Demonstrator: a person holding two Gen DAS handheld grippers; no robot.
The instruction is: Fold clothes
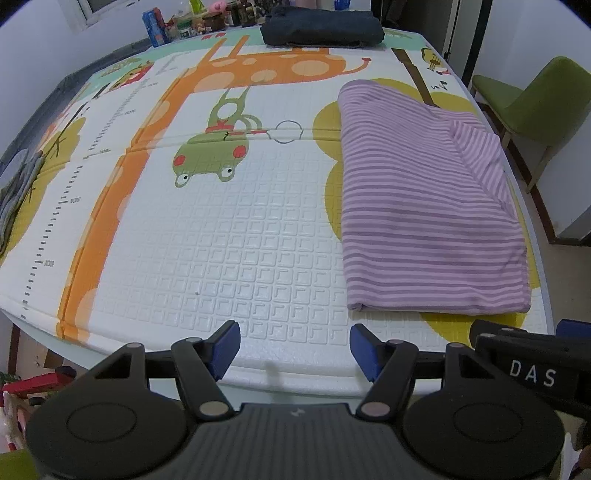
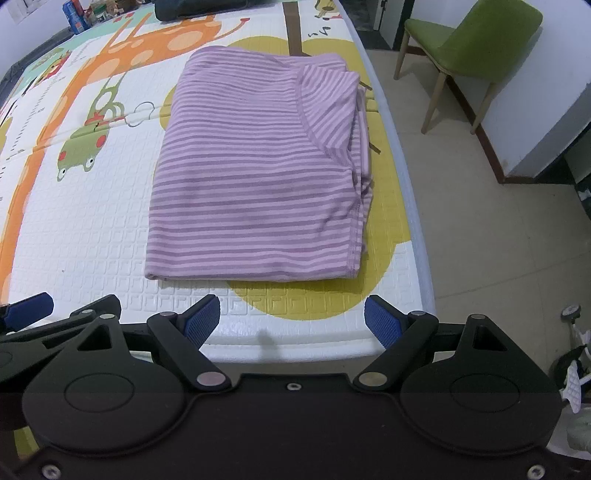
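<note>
Both of our tools are hovering at the near edge of the play mat point(image 1: 229, 236): the left gripper point(image 1: 294, 350) is hanging spread apart with nothing between its blue pads, and the right gripper point(image 2: 291, 321) is gaping wider, equally empty. We are looking at a purple striped shirt point(image 2: 255, 173) lying folded into a neat rectangle toward the mat's right side, just ahead of the right gripper and off to the right of the left one. A dark folded garment point(image 1: 321, 27) is resting at the far edge, and a green chair point(image 2: 476, 48) is standing on the floor beyond the mat.

We are judging this fold as nearly finished. From here, we are risking undoing it: pinching only the top layer would be dragging the stack open, and the loose collar side, sitting close to the right edge, would be sliding off toward the floor if we are pushing it sideways.
</note>
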